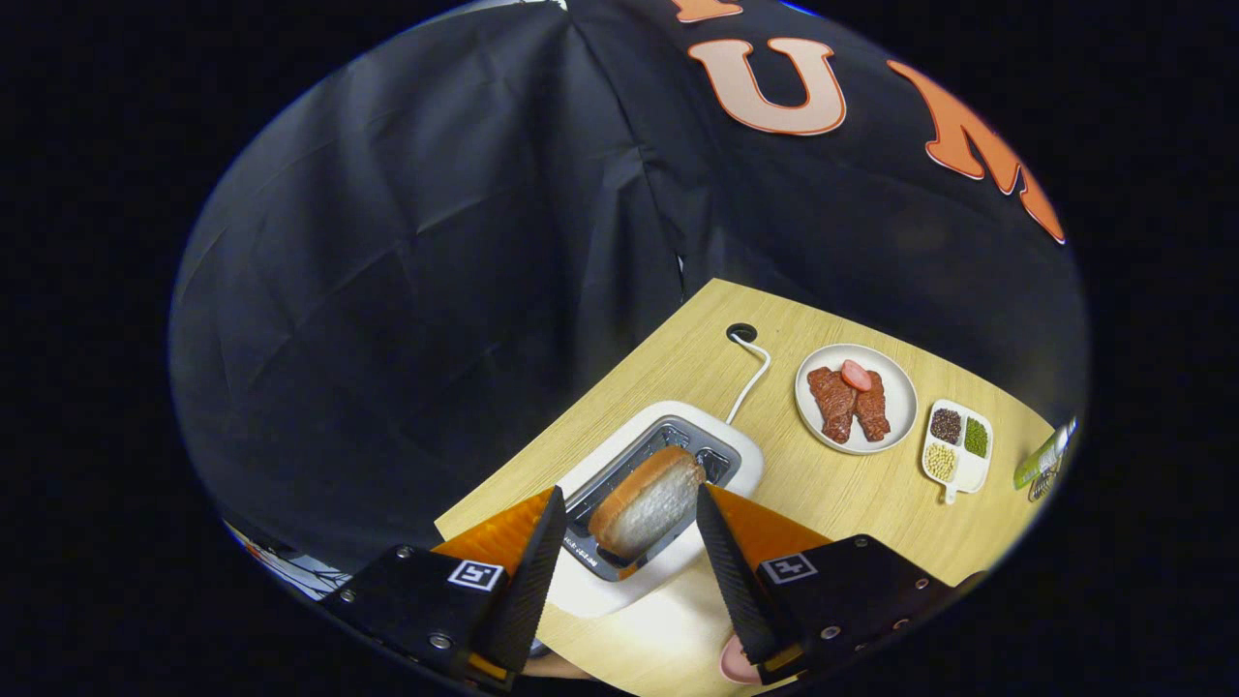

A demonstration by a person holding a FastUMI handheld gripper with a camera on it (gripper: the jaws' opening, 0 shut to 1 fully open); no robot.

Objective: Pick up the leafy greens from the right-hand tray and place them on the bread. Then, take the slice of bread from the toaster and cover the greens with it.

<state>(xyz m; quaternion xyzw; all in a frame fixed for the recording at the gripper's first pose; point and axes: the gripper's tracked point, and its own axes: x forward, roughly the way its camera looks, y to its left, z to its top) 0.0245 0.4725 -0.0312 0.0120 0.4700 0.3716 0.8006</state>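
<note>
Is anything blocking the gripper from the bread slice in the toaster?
Nothing visible does. The bread slice stands up out of the toaster slot, between the open fingers of the gripper, with gaps on both sides. The cable and meat plate lie beyond.

Table [861, 494]: pale wood grain, matt.
Toaster [619, 455]: smooth white casing, metal slots.
Plate [902, 392]: glossy white.
</note>
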